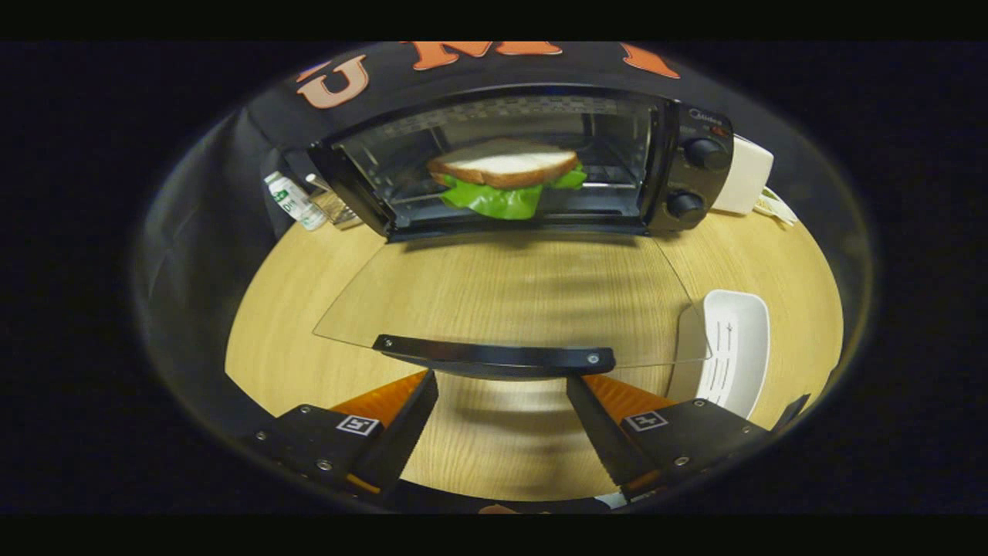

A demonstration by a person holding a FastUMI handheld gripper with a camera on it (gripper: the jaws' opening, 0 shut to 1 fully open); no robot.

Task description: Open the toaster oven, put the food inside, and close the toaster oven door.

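Observation:
A black toaster oven (679,166) stands at the back of the wooden table (285,309). Its glass door (502,297) hangs open, lying flat toward me, with the black door handle (494,357) at its near edge. A sandwich (505,176) of white bread and green lettuce rests on the rack inside the oven. My gripper (502,398) is open, its fingers spread wide just under and behind the door handle, one toward each end of it. Nothing is between the fingers.
A white tray (733,351) lies on the table right of the open door. A small white bottle with a green label (296,202) stands left of the oven. A white box (747,176) and cable sit behind the oven's right side.

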